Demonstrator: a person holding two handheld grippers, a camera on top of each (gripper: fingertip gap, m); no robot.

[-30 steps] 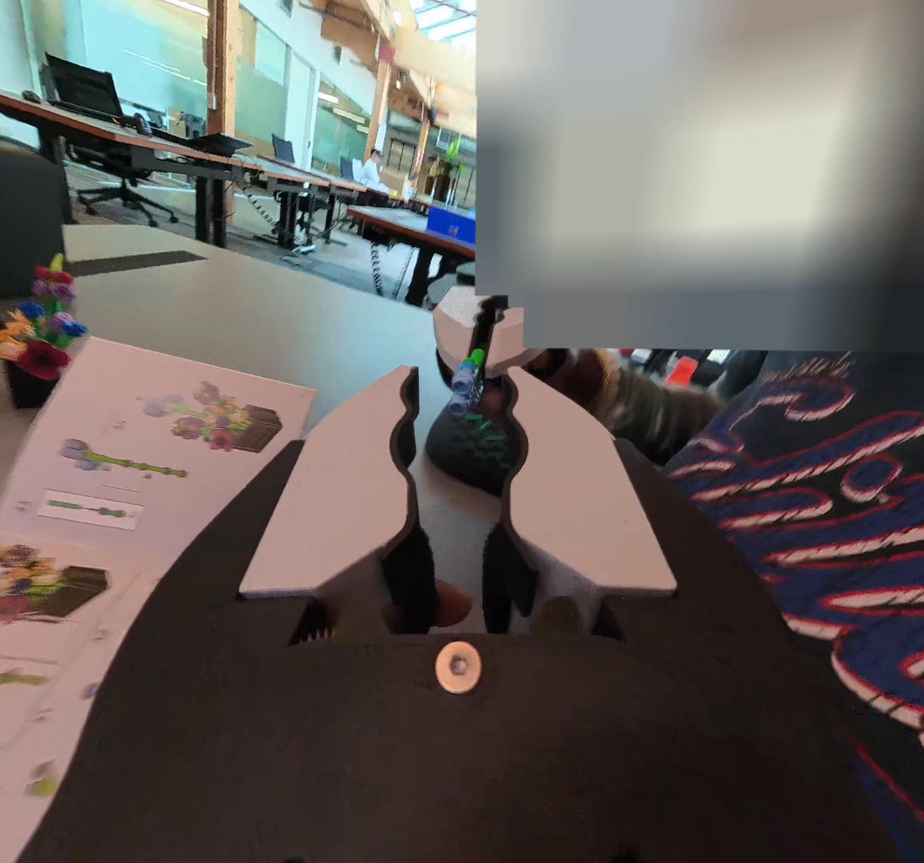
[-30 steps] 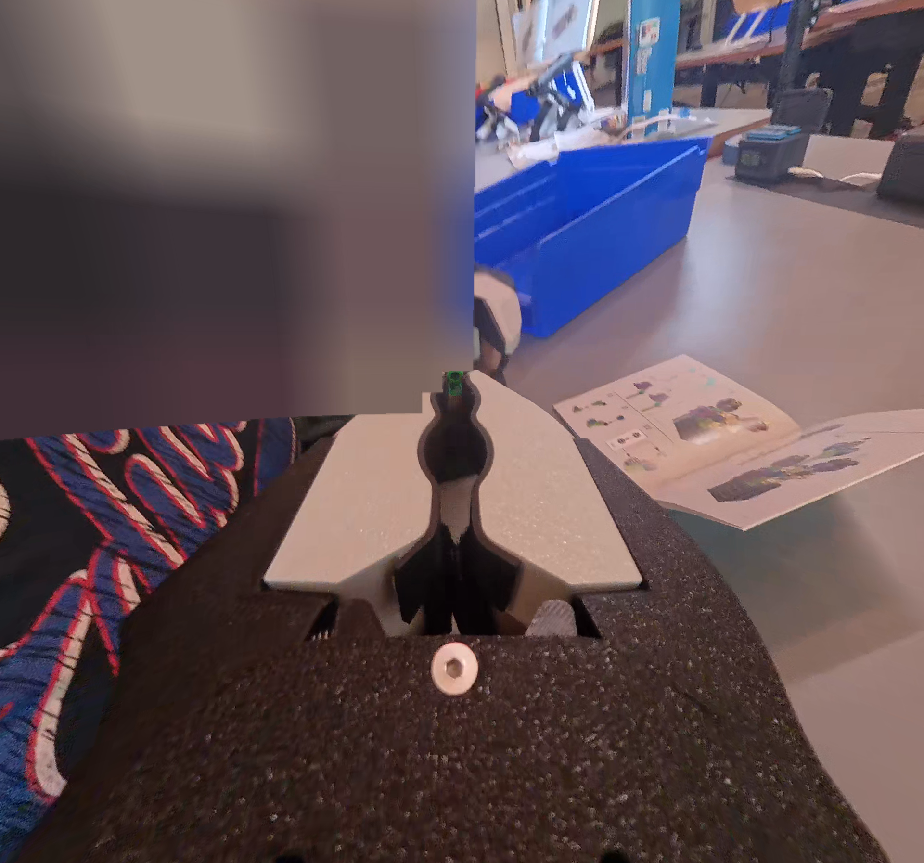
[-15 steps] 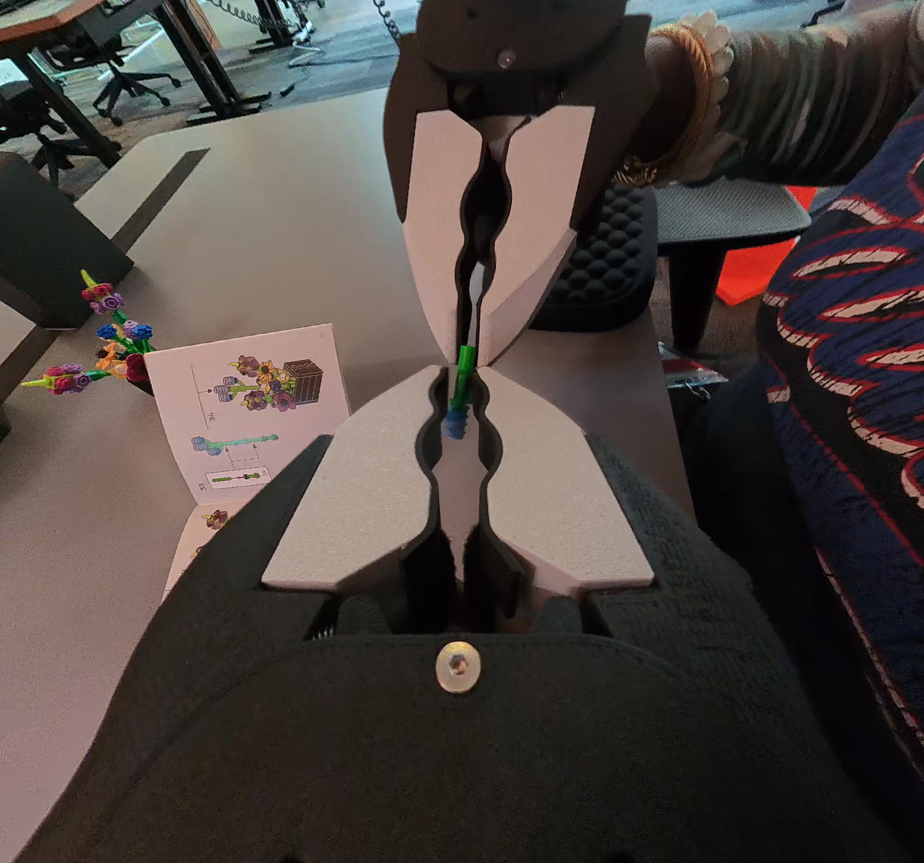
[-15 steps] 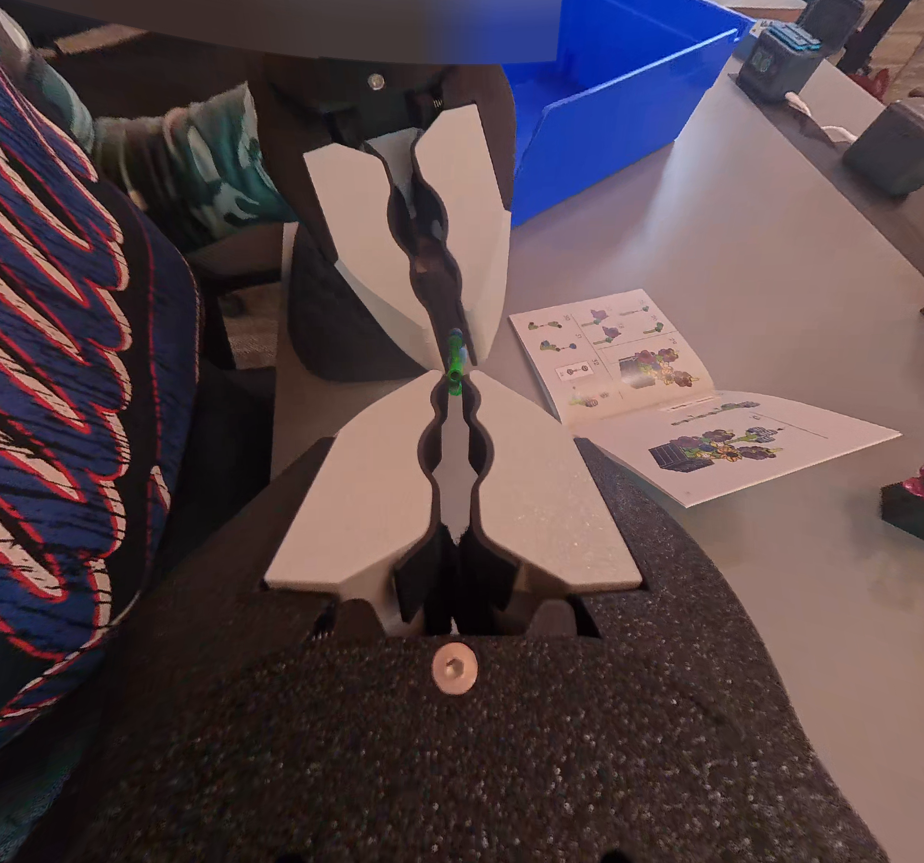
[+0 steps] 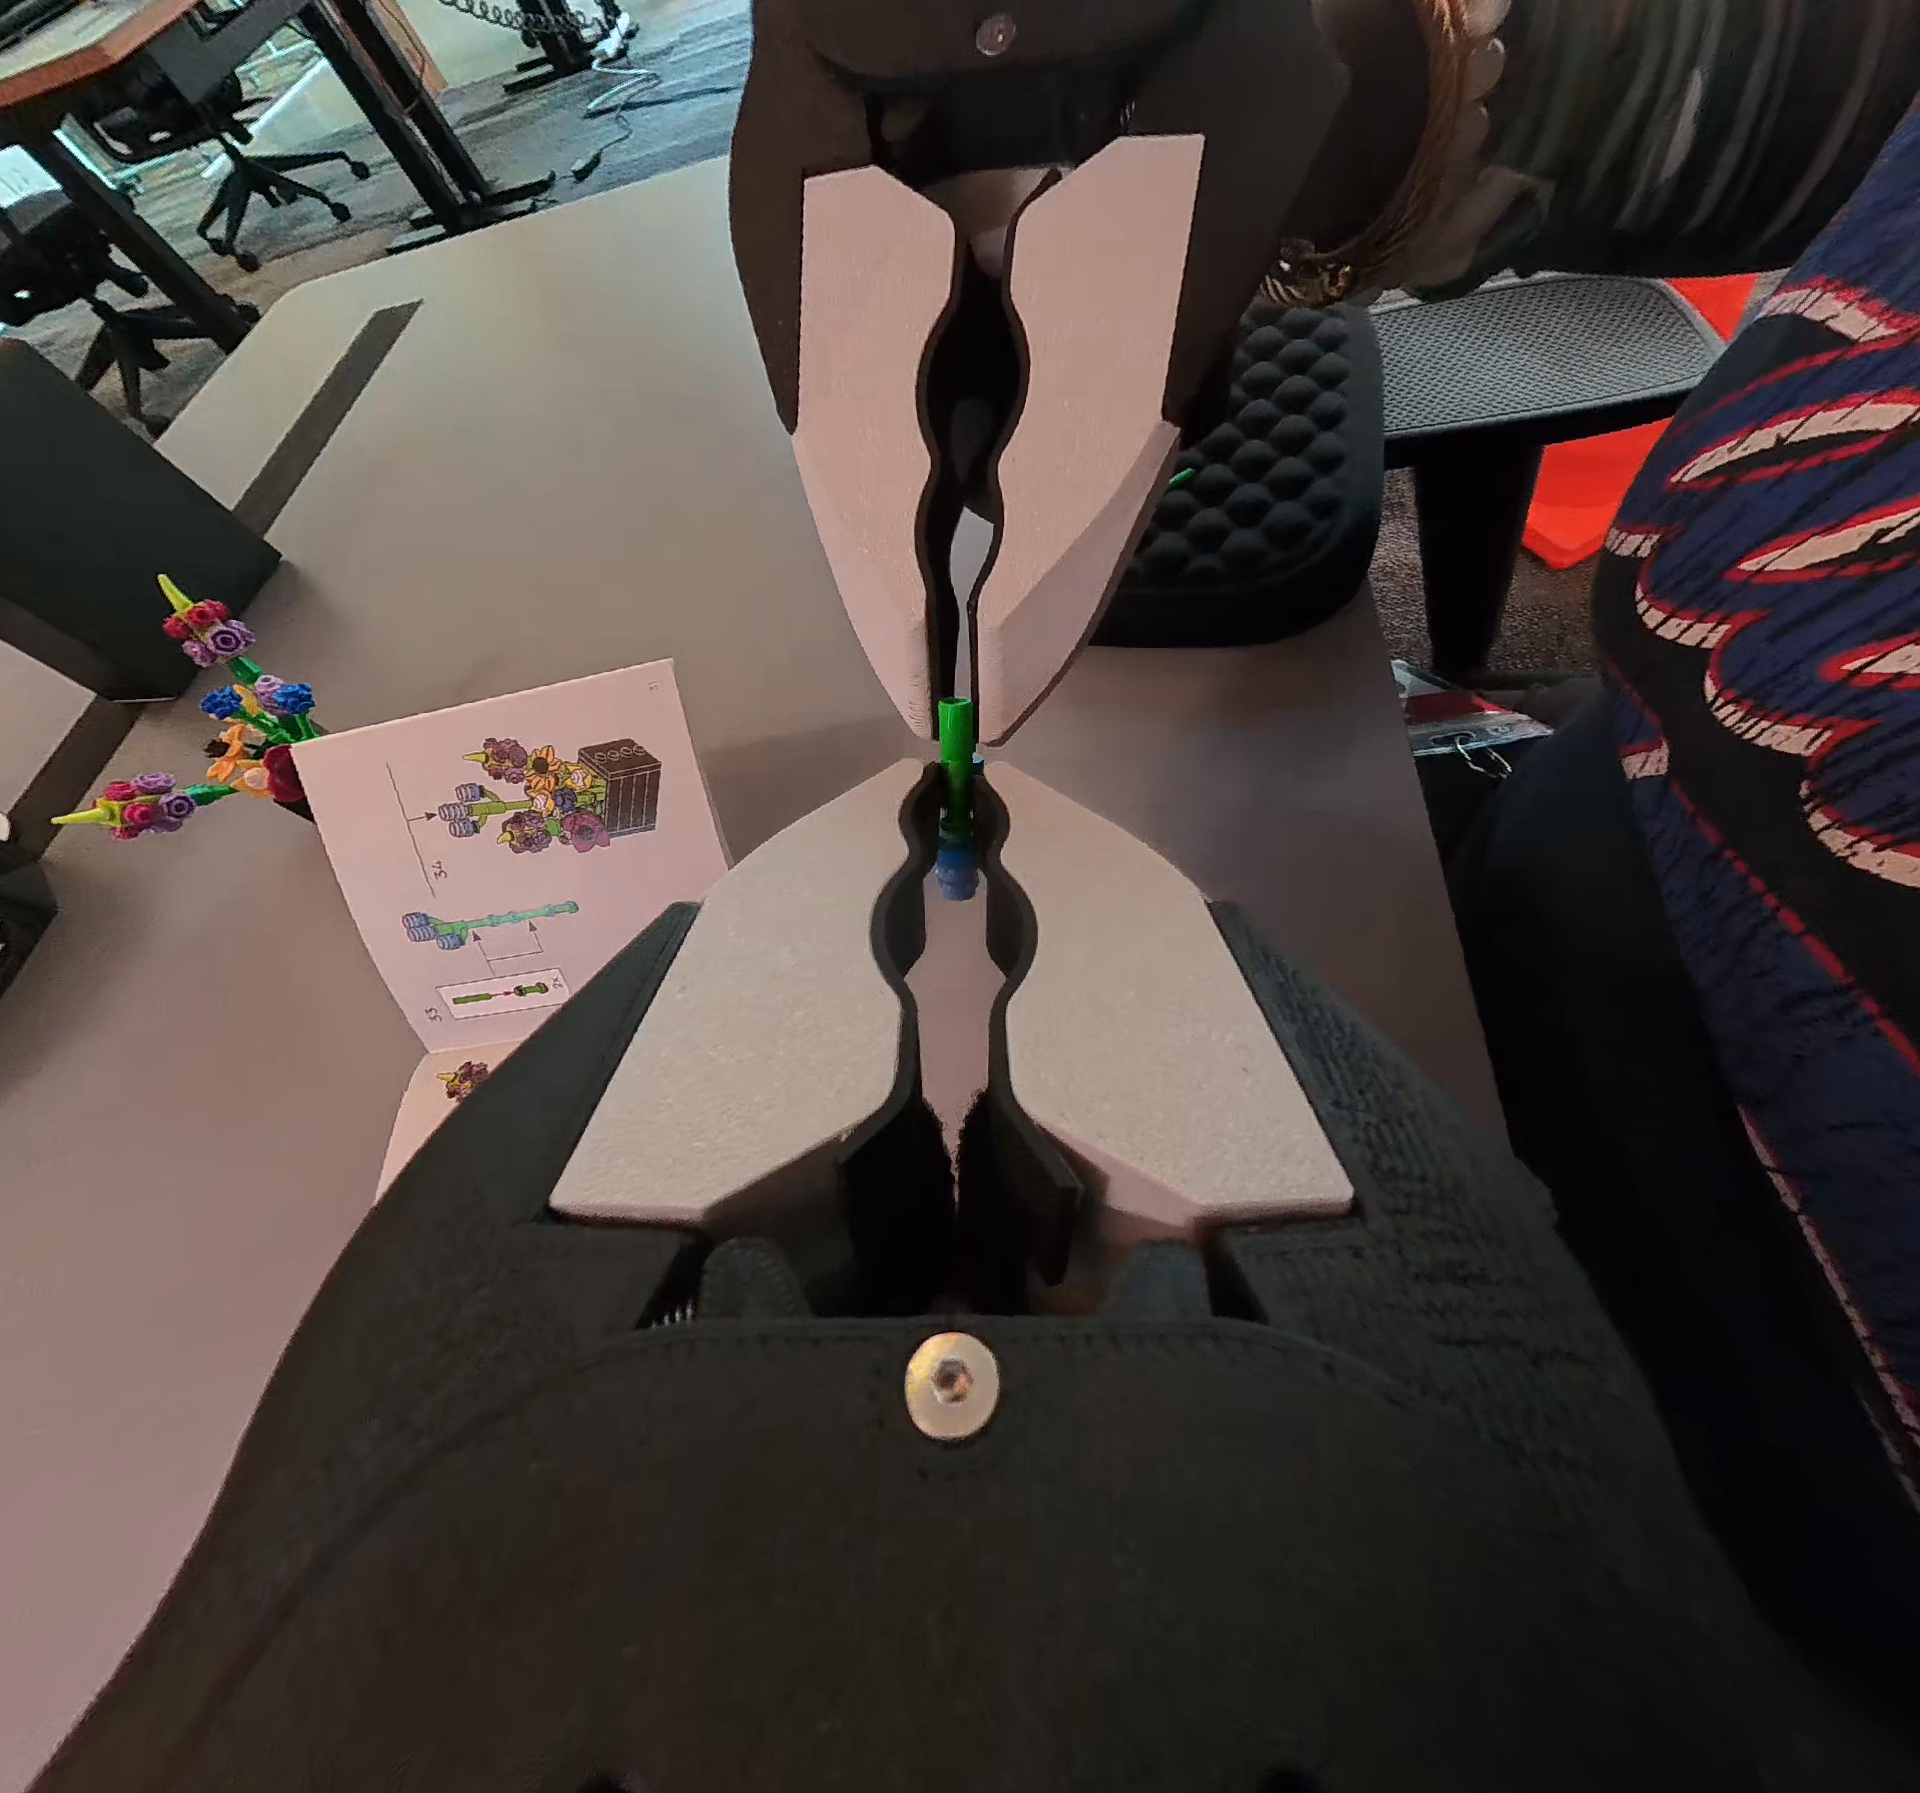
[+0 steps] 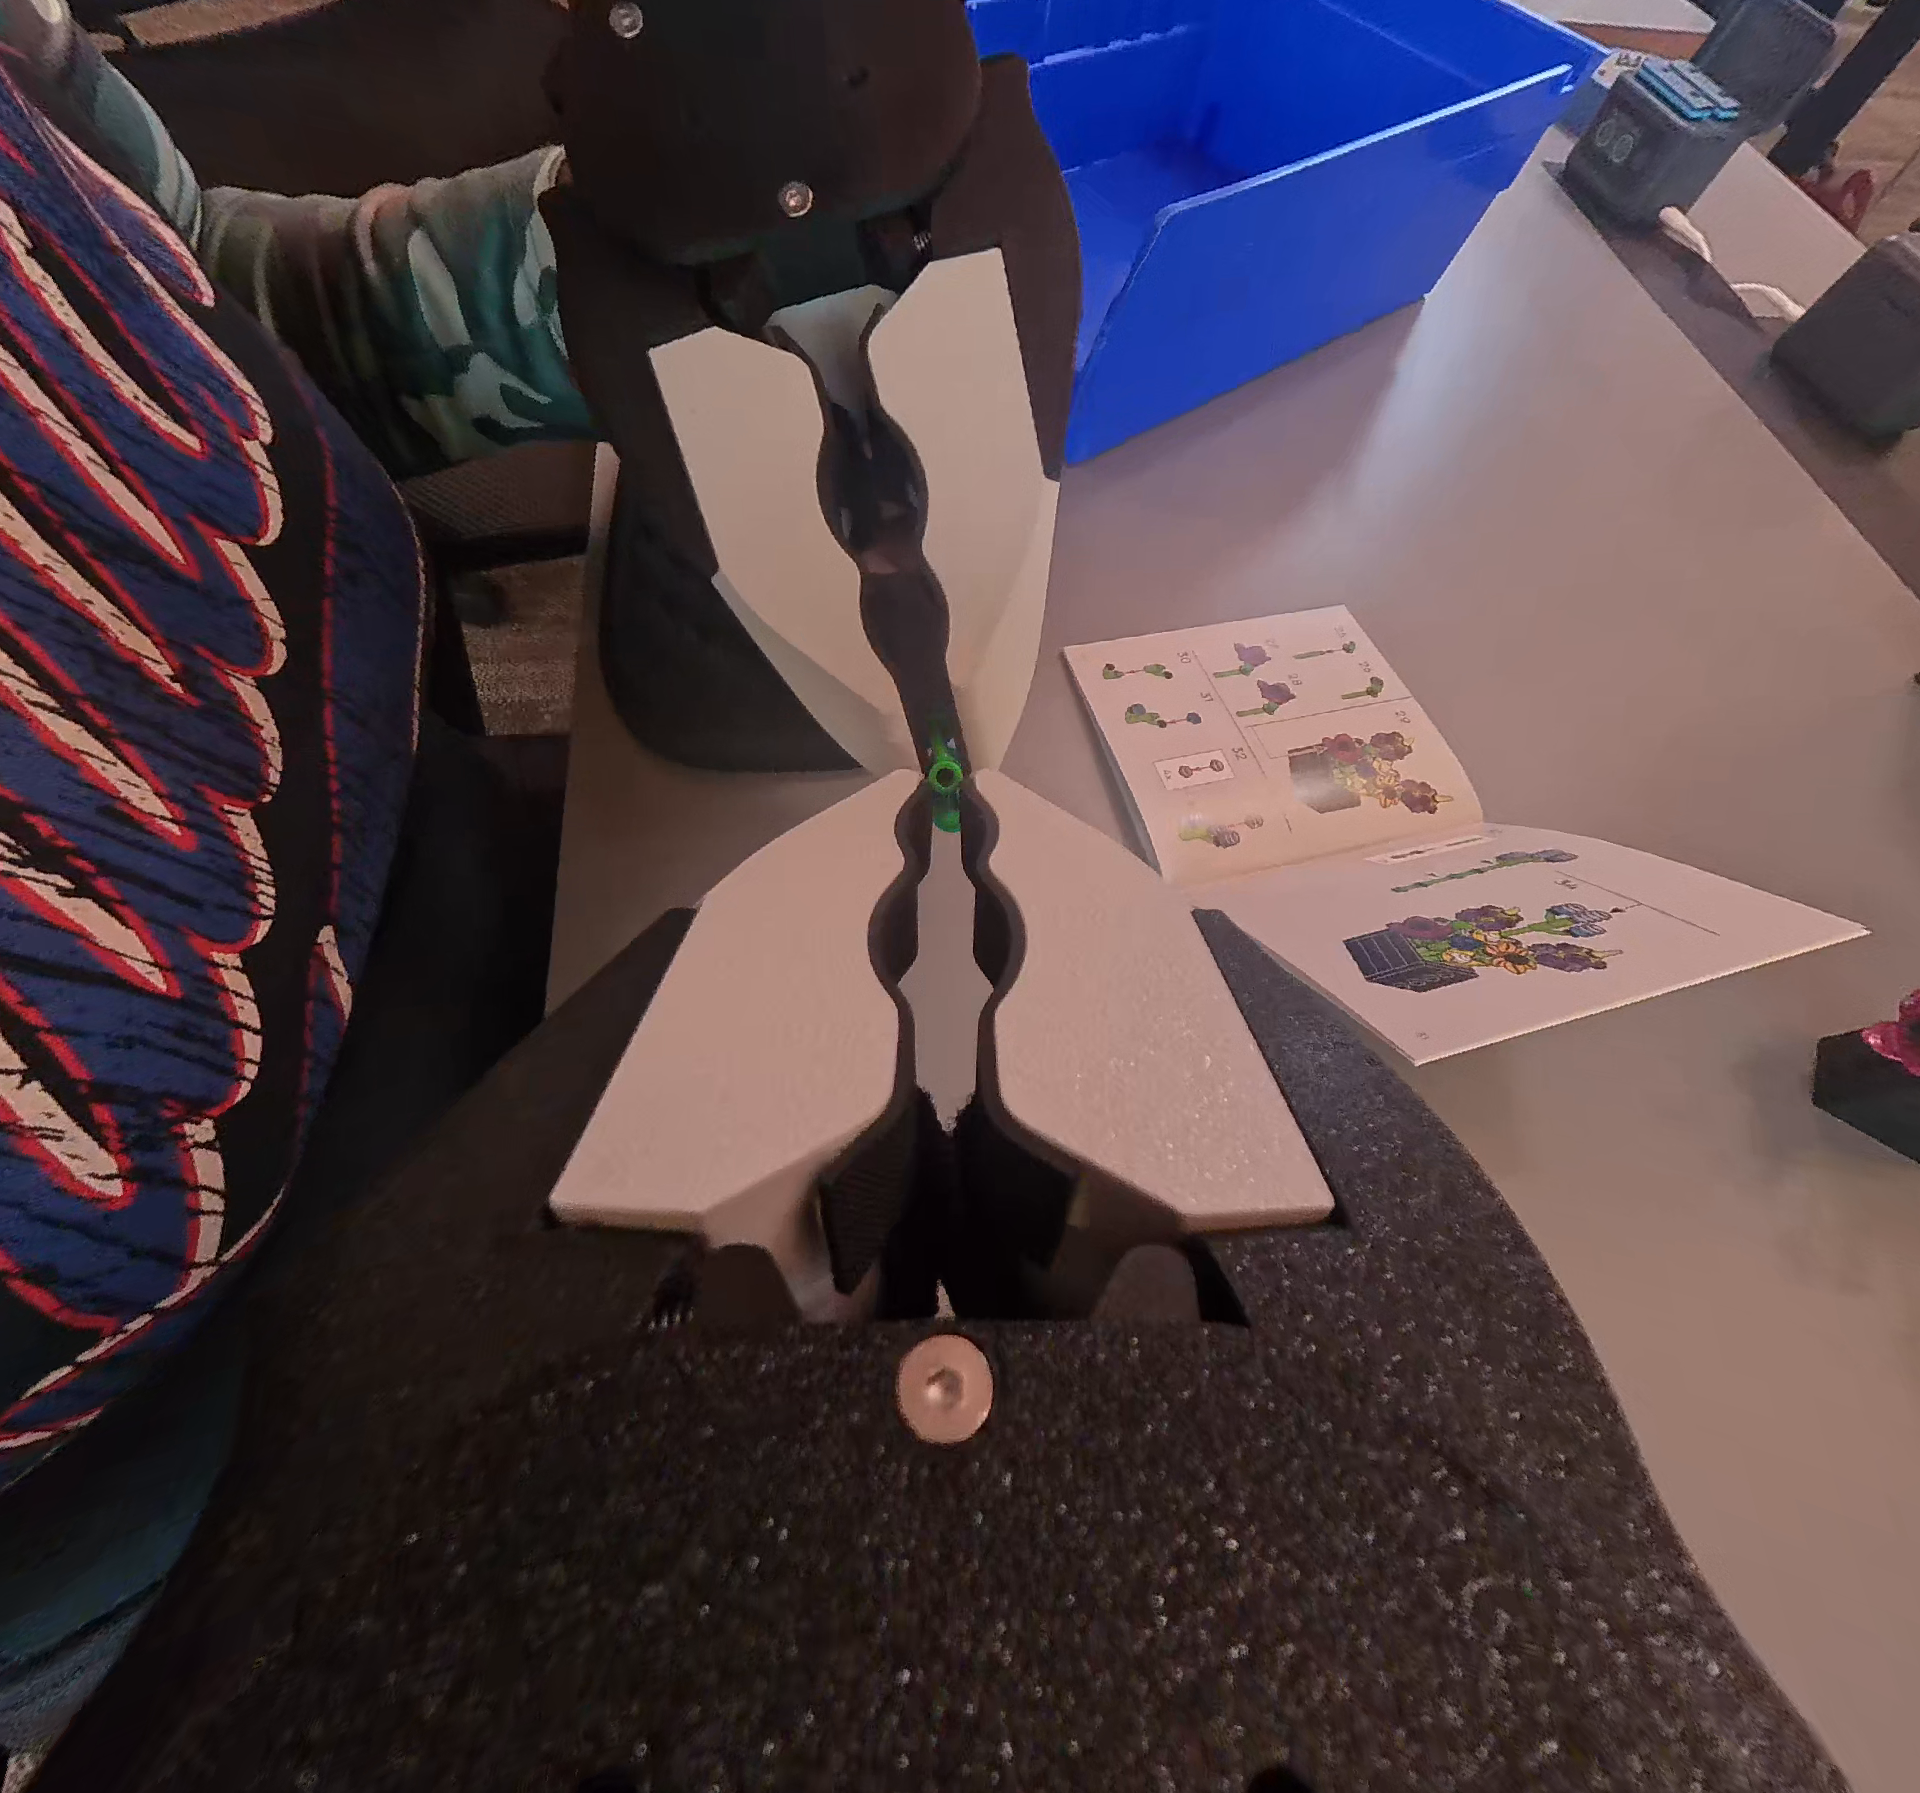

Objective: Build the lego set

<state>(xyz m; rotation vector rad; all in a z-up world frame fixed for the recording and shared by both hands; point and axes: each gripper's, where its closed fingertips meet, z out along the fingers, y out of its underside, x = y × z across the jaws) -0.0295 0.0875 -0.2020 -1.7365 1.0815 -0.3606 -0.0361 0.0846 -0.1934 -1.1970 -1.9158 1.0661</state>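
Observation:
A thin green lego stem (image 5: pixel 954 733) with a blue piece (image 5: pixel 954 873) at one end is held above the grey table (image 5: pixel 540 455), between the two grippers, which meet tip to tip. My left gripper (image 5: pixel 954 779) is shut on the stem's blue end. My right gripper (image 5: pixel 954 717) faces it from above and is shut on the other end. In the right wrist view, my right gripper (image 6: pixel 943 789) pinches the green stem (image 6: pixel 943 775), and the left gripper (image 6: pixel 940 741) faces it. The join inside the jaws is hidden.
An open instruction booklet (image 5: pixel 520 829) lies on the table and also shows in the right wrist view (image 6: pixel 1351 808). A lego flower bouquet (image 5: pixel 229 715) stands at the left. A blue bin (image 6: pixel 1299 216) sits behind. A black chair armrest (image 5: pixel 1257 496) and a person's patterned shirt (image 5: pixel 1766 704) are close by. The tips of both grippers are at nearly the same place.
Both views have tilted down toward the table. The left gripper, open a second ago, has shut on the stem's blue end. The grippers now meet tip to tip.

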